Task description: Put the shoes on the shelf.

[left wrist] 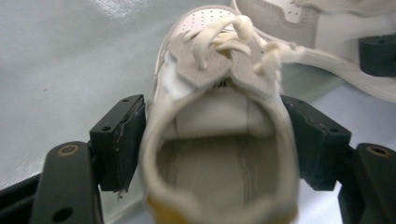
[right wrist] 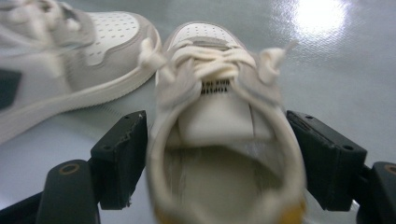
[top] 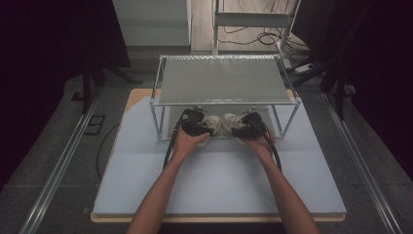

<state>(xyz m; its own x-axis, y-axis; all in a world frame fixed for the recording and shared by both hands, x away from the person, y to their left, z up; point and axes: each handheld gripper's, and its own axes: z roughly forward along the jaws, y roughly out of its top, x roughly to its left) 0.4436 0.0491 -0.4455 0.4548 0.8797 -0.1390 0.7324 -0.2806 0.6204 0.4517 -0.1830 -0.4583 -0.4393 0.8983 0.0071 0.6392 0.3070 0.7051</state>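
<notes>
A pale blue counter [top: 219,180] fills the lower middle of the high view, with a metal shelf [top: 224,80] at centre. Both forearms reach up from the bottom edge. The left gripper [top: 195,123] clamps the left shoe [left wrist: 219,140] by its heel sides; the right gripper [top: 249,126] likewise clamps the right shoe [right wrist: 224,140]. Its tongue label is too blurred to read

Toes of both shoes [top: 213,124] hidden under shelf top [top: 224,80] in high view. Heel of left shoe [left wrist: 219,140] cut off by bottom edge, blurred. Right shoe [right wrist: 224,140] likewise blurred near camera.
</notes>
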